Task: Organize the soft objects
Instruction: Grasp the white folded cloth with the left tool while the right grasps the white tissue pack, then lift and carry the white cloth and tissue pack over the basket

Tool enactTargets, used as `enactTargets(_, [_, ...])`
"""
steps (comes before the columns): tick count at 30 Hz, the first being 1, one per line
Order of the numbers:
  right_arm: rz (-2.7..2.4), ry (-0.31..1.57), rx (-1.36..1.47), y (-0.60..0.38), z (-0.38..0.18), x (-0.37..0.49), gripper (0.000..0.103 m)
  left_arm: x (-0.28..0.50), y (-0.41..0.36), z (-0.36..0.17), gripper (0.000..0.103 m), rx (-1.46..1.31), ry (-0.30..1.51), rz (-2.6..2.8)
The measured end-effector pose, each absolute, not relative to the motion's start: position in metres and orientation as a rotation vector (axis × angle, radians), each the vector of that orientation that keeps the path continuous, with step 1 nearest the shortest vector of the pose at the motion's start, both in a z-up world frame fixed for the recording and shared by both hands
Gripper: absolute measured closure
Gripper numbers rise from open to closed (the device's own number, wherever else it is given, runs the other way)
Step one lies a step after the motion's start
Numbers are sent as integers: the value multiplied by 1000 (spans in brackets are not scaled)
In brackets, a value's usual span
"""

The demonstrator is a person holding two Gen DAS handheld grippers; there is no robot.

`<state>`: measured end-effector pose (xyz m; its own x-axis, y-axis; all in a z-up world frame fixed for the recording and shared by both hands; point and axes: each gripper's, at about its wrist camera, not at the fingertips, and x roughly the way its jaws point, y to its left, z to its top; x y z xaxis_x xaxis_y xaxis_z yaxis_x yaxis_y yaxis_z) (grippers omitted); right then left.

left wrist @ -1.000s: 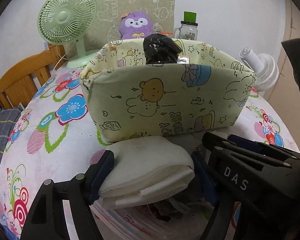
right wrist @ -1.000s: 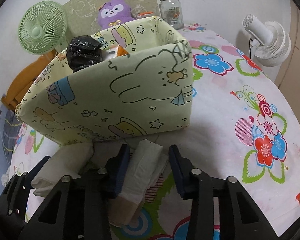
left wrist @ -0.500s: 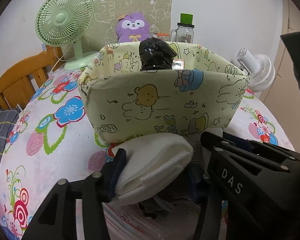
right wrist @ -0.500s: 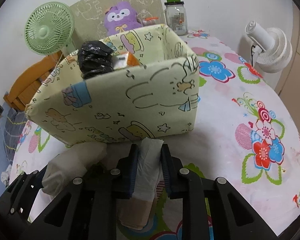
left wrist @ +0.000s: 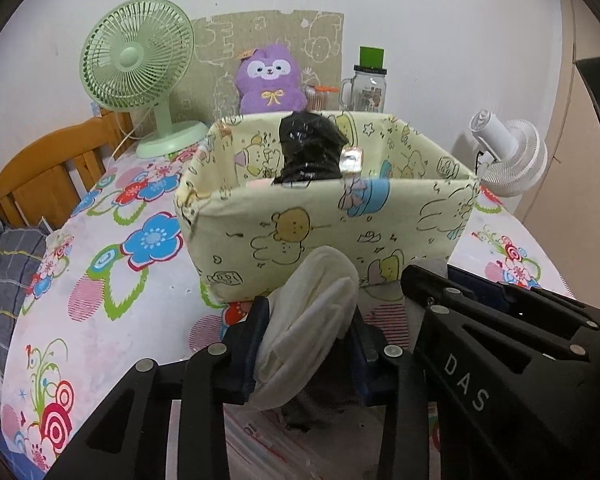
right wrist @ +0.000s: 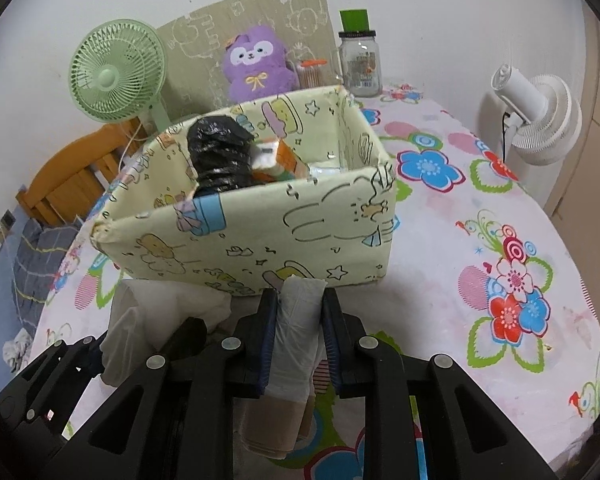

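Note:
A pale yellow fabric storage box point(left wrist: 324, 232) point(right wrist: 260, 236) with cartoon prints stands on the flowered tablecloth, holding a black plastic bundle point(left wrist: 310, 148) point(right wrist: 220, 152) and small packets. My left gripper point(left wrist: 306, 324) has its jaws closing on a folded cream cloth point(left wrist: 312, 320), squeezed between the blue pads just in front of the box. My right gripper point(right wrist: 298, 316) is shut on a rolled white cloth point(right wrist: 298, 336) with a beige end, held near the box's front wall. The left gripper and the cream cloth point(right wrist: 156, 312) also show at the lower left of the right wrist view.
Behind the box stand a green desk fan point(left wrist: 140, 64), a purple plush toy point(left wrist: 270, 80) and a glass jar with a green lid point(left wrist: 370, 80). A white fan point(right wrist: 536, 120) sits at the table's right edge. A wooden chair point(left wrist: 48, 172) stands at the left.
The left jaws have narrowed onto the cream cloth and bunched it upward. The right jaws closed fully on the white roll and lifted it a little.

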<state>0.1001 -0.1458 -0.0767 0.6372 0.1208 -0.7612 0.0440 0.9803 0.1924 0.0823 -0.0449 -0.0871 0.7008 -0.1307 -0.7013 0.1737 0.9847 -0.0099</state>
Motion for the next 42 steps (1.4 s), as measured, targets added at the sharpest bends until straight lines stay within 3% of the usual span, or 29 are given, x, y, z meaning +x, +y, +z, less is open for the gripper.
enactTargets(17, [64,798,186,-143,-36,85,78,67,-46,-53,76,70,684,-157])
enactTargets(42, [68,677,164,-143,25,65,78,49,-45,2,79,40,585,-168])
